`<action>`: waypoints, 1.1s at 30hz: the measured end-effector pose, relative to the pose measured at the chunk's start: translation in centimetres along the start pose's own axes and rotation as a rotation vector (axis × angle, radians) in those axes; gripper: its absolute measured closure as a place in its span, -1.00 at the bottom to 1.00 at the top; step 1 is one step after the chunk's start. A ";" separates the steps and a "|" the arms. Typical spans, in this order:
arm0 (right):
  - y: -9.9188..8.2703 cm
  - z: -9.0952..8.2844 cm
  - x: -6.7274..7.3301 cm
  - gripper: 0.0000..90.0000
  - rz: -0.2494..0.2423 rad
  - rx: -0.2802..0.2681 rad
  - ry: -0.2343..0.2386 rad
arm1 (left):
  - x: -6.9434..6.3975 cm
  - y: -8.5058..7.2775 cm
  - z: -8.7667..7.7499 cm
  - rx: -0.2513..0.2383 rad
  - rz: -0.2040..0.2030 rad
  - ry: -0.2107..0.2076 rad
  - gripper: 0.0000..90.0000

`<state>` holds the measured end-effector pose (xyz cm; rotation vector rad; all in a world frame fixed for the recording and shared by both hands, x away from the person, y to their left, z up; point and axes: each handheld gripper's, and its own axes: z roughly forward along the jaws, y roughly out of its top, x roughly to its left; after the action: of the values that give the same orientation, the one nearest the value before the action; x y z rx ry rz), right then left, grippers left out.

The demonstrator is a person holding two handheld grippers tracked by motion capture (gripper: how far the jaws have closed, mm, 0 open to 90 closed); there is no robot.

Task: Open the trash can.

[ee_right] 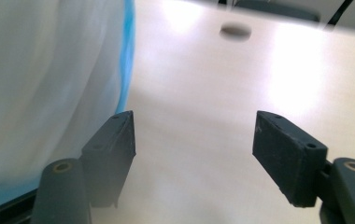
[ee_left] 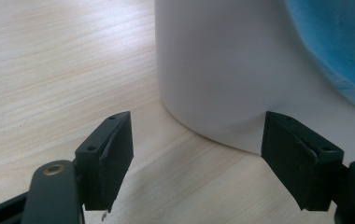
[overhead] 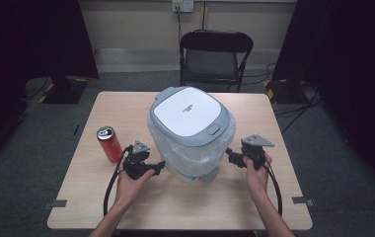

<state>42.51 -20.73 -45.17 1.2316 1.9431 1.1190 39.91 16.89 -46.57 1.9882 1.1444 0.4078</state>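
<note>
A white bin (overhead: 190,143) with a grey-rimmed white lid (overhead: 188,113) stands in the middle of the wooden table (overhead: 185,207). A clear plastic liner (overhead: 222,140) bulges out under the lid. My left gripper (overhead: 157,167) lies low at the bin's left base, open, with the white wall (ee_left: 213,60) and blue-tinted liner (ee_left: 339,42) just ahead of its empty jaws (ee_left: 196,122). My right gripper (overhead: 230,155) is held beside the bin's right side, open and empty (ee_right: 194,116), with the liner (ee_right: 40,84) close to its left finger (ee_right: 112,149).
A red drink can (overhead: 109,143) stands upright on the table just left of my left gripper. A black folding chair (overhead: 215,54) sits beyond the table's far edge. Dark curtains and cables flank the floor on both sides.
</note>
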 end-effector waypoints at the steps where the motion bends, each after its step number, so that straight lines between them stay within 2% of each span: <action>1: 0.8 1.1 -0.4 -0.36 0.011 -0.005 0.007 | 0.1 0.1 0.2 -0.001 -0.011 0.012 -0.43; 2: 1.1 1.6 -0.6 -0.35 0.018 -0.010 0.009 | 0.2 0.1 0.2 -0.001 -0.008 0.016 -0.42; 3: 1.5 2.0 -0.7 -0.35 0.023 -0.016 0.016 | 0.2 0.1 0.4 -0.011 -0.025 0.014 -0.40; 4: 1.5 2.0 -0.7 -0.35 0.023 -0.016 0.016 | 0.2 0.1 0.4 -0.011 -0.025 0.014 -0.35; 5: 2.0 2.9 -0.9 -0.35 0.028 -0.021 0.029 | 0.5 0.3 0.7 -0.011 -0.029 0.007 -0.27; 7: 2.1 3.3 -0.8 -0.35 0.035 -0.022 0.037 | 0.7 0.3 0.9 -0.011 -0.033 0.012 -0.27; 8: 2.1 3.9 -0.4 -0.29 0.032 -0.038 0.076 | 1.2 0.6 1.3 -0.002 -0.030 0.011 -0.27; 9: 2.1 3.9 -0.4 -0.29 0.032 -0.038 0.076 | 1.2 0.6 1.3 -0.002 -0.030 0.011 -0.28; 10: 1.8 3.9 -0.1 -0.14 0.044 -0.050 0.106 | 1.7 1.0 1.6 0.000 -0.012 0.014 -0.27; 11: 1.8 3.8 0.1 -0.02 0.043 -0.051 0.098 | 1.8 1.2 1.6 -0.006 -0.001 0.019 -0.27; 12: 1.7 3.6 0.3 0.17 0.037 -0.051 0.107 | 1.8 1.2 1.6 -0.006 -0.001 0.019 -0.25; 13: 1.7 3.2 0.6 0.25 0.029 -0.050 0.123 | 2.1 1.4 1.7 -0.011 0.004 0.013 -0.20; 14: 1.8 2.9 0.8 0.26 0.020 -0.041 0.124 | 2.2 1.6 1.7 -0.007 0.018 0.025 -0.13; 15: 1.7 2.4 1.0 0.28 0.017 -0.040 0.147 | 2.3 1.7 1.6 -0.001 0.032 0.041 -0.08; 16: 1.7 1.8 1.2 0.25 0.023 -0.048 0.170 | 2.6 1.8 1.5 -0.002 0.035 0.051 -0.04; 17: 1.5 1.3 1.6 0.23 0.020 -0.054 0.190 | 2.8 1.8 1.5 -0.005 0.018 0.058 0.02; 20: 1.2 -0.2 3.6 0.29 -0.028 -0.038 0.204 | 3.3 2.0 1.3 0.001 0.006 0.051 0.31; 21: 1.1 -0.7 4.3 0.29 -0.057 -0.034 0.207 | 3.3 2.1 1.2 0.006 0.029 0.071 0.46; 22: 1.0 -1.1 4.8 0.27 -0.073 -0.032 0.214 | 3.3 2.1 1.1 0.011 0.033 0.080 0.48; 23: 0.8 -1.4 5.2 0.25 -0.071 -0.030 0.226 | 3.5 2.1 1.2 0.002 0.035 0.061 0.50; 24: 0.8 -1.4 5.2 0.25 -0.071 -0.030 0.226 | 3.5 2.1 1.2 0.002 0.035 0.061 0.58; 25: 0.4 -2.0 5.7 0.23 -0.069 -0.028 0.234 | 3.7 2.0 1.1 0.005 0.035 0.015 0.58; 28: 0.2 -2.5 5.7 0.19 -0.073 -0.024 0.227 | 3.3 2.0 1.2 0.008 0.064 0.016 0.58; 29: 0.1 -2.7 5.5 0.08 -0.070 -0.018 0.232 | 3.2 2.1 1.2 0.011 0.068 0.008 0.58; 31: 0.0 -2.9 5.2 0.08 -0.064 -0.013 0.243 | 2.8 2.1 1.3 0.013 0.063 -0.009 0.58; 33: -0.1 -3.1 5.1 0.07 -0.070 -0.009 0.233 | 2.4 2.1 1.2 0.019 0.079 -0.018 0.58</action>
<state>37.85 -17.17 -43.88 1.0581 2.1317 1.2816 43.20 17.74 -46.00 2.0548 1.0644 0.4201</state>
